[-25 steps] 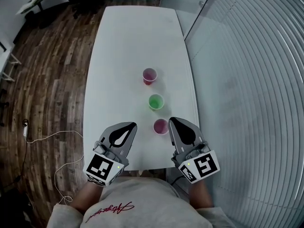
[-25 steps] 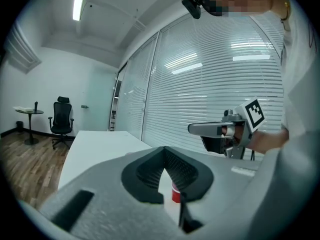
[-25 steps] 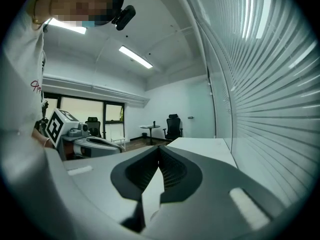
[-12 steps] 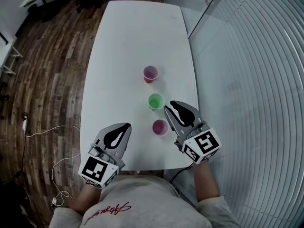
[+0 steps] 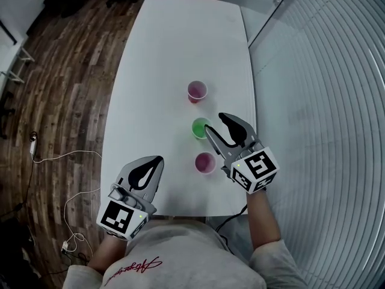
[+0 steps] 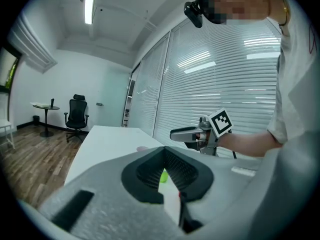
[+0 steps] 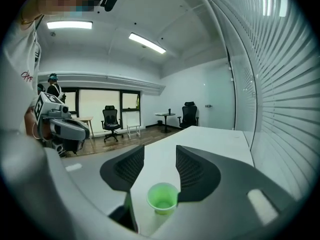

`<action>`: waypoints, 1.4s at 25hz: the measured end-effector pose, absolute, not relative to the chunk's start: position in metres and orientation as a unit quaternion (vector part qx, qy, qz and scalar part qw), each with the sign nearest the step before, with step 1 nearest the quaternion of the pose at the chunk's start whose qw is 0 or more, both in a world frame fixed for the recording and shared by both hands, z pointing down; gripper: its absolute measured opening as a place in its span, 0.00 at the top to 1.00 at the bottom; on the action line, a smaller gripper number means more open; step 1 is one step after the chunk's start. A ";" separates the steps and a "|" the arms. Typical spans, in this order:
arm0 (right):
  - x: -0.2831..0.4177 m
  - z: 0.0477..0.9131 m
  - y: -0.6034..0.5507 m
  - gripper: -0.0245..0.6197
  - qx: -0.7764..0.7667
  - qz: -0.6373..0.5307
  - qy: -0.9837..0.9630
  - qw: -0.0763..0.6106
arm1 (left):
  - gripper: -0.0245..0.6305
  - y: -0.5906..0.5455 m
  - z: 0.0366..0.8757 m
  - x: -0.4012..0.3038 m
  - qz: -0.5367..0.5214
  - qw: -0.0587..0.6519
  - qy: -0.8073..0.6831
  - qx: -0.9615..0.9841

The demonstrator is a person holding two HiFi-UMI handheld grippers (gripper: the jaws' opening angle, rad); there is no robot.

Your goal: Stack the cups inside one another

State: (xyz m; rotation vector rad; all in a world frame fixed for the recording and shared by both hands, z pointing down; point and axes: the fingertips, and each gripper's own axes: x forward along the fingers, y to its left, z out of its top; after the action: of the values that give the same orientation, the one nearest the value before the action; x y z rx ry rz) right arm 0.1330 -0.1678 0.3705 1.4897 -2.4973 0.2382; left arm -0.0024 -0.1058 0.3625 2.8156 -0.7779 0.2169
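Three cups stand in a row on the white table [image 5: 156, 71]: a pink one [image 5: 197, 91] farthest, a green one [image 5: 200, 127] in the middle, a second pink one [image 5: 205, 162] nearest. My right gripper [image 5: 215, 123] hovers just right of the green cup. Its jaws are opening, and in the right gripper view the green cup [image 7: 162, 197] sits low between them with the pads not pressing on it. My left gripper [image 5: 147, 167] is shut and empty near the table's front left, apart from every cup. Through its jaws the green cup [image 6: 163, 175] shows.
The table is long and narrow, with wooden floor [image 5: 66, 71] along its left side and a blinds-covered glass wall [image 5: 325, 101] close on its right. A cable [image 5: 66, 161] lies on the floor. Office chairs [image 7: 111, 119] stand beyond the far end.
My right gripper moved forward from beside the near pink cup to the green cup, and its jaws went from shut to parted. The left gripper stayed almost still.
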 end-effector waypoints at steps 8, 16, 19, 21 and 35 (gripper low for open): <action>0.139 0.383 -0.196 0.59 0.495 0.082 -0.855 0.130 | 0.97 -0.106 0.364 -0.004 0.076 0.106 -0.276 0.952; 0.142 0.398 -0.216 0.54 0.488 0.091 -0.856 0.146 | 0.97 -0.108 0.371 -0.010 0.085 0.113 -0.291 0.946; 0.146 0.403 -0.227 0.52 0.486 0.092 -0.856 0.149 | 0.97 -0.113 0.374 -0.007 0.087 0.115 -0.294 0.945; 0.148 0.406 -0.234 0.51 0.484 0.091 -0.856 0.155 | 0.97 -0.116 0.375 -0.005 0.089 0.117 -0.296 0.944; 0.154 0.436 -0.271 0.46 0.476 0.103 -0.851 0.195 | 0.97 -0.131 0.379 -0.017 0.098 0.120 -0.313 0.937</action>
State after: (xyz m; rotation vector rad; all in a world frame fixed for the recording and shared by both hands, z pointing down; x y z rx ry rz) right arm 0.1537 -0.2710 0.4358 1.3351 -2.3855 0.2897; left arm -0.0167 -0.1309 0.3792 2.7388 -0.9147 0.2876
